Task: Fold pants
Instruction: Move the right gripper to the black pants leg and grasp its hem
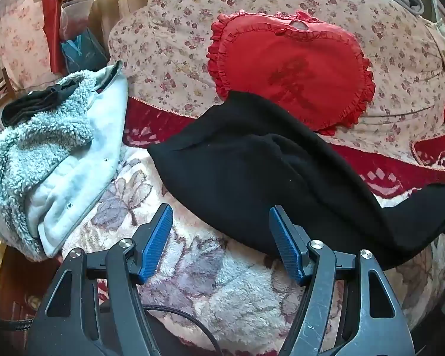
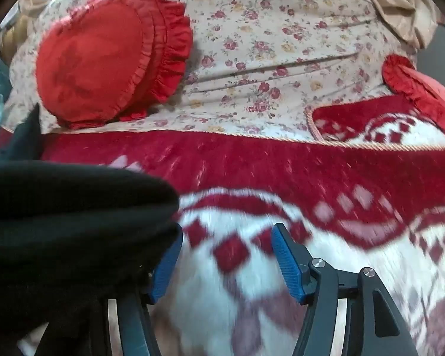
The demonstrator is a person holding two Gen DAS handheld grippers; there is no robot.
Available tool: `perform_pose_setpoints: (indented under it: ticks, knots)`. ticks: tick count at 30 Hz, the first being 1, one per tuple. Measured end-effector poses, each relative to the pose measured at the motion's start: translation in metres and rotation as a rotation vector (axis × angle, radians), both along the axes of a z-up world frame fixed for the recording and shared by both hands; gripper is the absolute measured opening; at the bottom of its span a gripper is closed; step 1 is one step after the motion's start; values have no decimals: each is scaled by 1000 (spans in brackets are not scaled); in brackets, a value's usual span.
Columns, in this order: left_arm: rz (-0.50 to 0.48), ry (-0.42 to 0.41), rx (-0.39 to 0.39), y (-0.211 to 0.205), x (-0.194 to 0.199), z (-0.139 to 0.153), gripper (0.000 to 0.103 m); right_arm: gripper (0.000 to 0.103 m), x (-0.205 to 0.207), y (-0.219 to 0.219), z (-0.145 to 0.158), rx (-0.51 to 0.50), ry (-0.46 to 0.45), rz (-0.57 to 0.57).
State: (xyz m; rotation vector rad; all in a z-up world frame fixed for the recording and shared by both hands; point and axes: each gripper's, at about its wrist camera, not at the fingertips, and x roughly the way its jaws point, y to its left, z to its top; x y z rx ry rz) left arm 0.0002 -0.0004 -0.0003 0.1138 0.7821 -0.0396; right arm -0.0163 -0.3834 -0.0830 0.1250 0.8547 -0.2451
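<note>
Black pants (image 1: 252,163) run diagonally, just ahead-right of left gripper (image 1: 221,243). Right gripper (image 2: 227,261) is at their right end. Both spread wide, holding nothing.

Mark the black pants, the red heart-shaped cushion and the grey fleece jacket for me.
black pants (image 1: 252,160), left wrist view, middle of the spread fabric.
red heart-shaped cushion (image 1: 290,68), left wrist view, flat centre panel.
grey fleece jacket (image 1: 38,148), left wrist view, fuzzy lining.
</note>
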Motion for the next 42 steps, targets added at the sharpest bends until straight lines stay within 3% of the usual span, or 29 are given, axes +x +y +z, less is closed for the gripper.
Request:
perform_pose_setpoints:
  ticks: [5,12,21,32,42]
  knots:
    - [-4,-1,-15,-7,-2,0,68,60,-50,23,34,-18,-31,32]
    - [-19,10,-30,-10,-10,0,68,60,-56,53,78,-24,-46,49]
    - [-35,6,-35,-10,-12,3,68,60,-49,87,89,-88,-41,53]
    - [-42,5,-32,-20,-15,6,68,60,-57,112,119,-219,-100,78]
    - [-45,4,-32,-18,-15,4,68,60,-58,119,126,-186,-118,116]
